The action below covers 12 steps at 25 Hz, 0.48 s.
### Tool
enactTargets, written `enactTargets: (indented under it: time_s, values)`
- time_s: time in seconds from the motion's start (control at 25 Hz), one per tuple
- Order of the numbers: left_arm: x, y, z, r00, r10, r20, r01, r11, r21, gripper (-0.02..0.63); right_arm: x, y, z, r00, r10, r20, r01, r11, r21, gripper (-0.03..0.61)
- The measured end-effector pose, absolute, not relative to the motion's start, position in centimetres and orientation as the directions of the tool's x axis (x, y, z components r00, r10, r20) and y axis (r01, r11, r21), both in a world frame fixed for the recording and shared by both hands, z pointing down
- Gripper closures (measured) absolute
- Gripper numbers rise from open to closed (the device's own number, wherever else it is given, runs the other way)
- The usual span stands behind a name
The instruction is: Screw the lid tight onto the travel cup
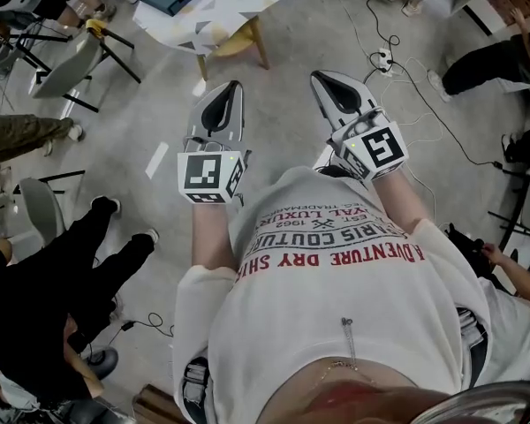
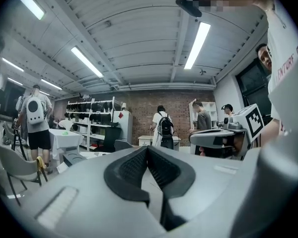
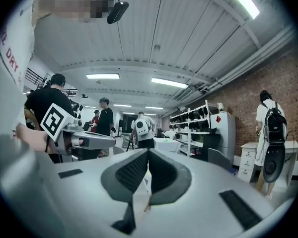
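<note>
The left gripper (image 1: 235,87) and right gripper (image 1: 317,76) are pale grey with black ribbed pads (image 2: 133,168). Their cubes (image 1: 210,177) are white with black square markers. The shirt (image 1: 362,281) is white with red and dark lettering. The floor (image 1: 283,122) is grey and the wall (image 2: 181,108) is red brick.

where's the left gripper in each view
Head view: left gripper left of centre, jaws together, pointing up the picture.
Left gripper view: the gripper fills the lower middle, jaws shut.
Right gripper view: the gripper at the left, mid height, with its marker cube.
Shared landmark: the person's white printed T-shirt, at bottom, right edge, left edge.
</note>
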State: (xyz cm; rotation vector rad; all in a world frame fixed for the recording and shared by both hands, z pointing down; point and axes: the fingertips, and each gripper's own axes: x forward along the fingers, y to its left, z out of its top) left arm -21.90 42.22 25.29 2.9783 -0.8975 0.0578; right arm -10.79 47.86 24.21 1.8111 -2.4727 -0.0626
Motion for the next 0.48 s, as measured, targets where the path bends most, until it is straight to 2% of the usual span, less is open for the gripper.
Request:
enactTargets:
  time_s: [0.12, 0.16, 0.2, 0.24, 0.28, 0.48]
  values:
    - [-22.2, 42.0, 25.8, 0.842, -0.539, 0.037, -0.54, -0.841, 0.037, 0.6, -11.3, 47.6, 25.1, -0.359, -0.931, 0.07, -0.929, 0.364, 0.068, 0.554]
    - [-22.2, 41.8, 26.0, 0.845, -0.534, 0.033, -0.535, -0.844, 0.048, 0.596, -11.1, 47.4, 25.4, -0.367, -0.927, 0.076, -0.927, 0.371, 0.057, 0.498]
    - [-22.1, 41.7, 26.2, 0.847, -0.531, 0.031, -0.531, -0.845, 0.061, 0.558, -10.8, 47.1, 25.7, -0.369, -0.926, 0.083, -0.927, 0.373, 0.042, 0.397]
    - [-21.9, 41.5, 26.4, 0.849, -0.528, 0.031, -0.528, -0.846, 0.072, 0.449, -10.4, 46.8, 26.1, -0.368, -0.925, 0.091, -0.928, 0.372, 0.03, 0.342]
    - [-21.6, 41.4, 26.6, 0.85, -0.526, 0.033, -0.527, -0.846, 0.079, 0.353, -10.0, 46.5, 26.4, -0.367, -0.925, 0.099, -0.928, 0.371, 0.024, 0.341]
    - [-19.9, 38.5, 28.2, 0.825, -0.562, 0.058, -0.565, -0.823, 0.059, 0.345, -7.3, 42.8, 27.6, -0.382, -0.918, 0.106, -0.922, 0.386, 0.02, 0.341]
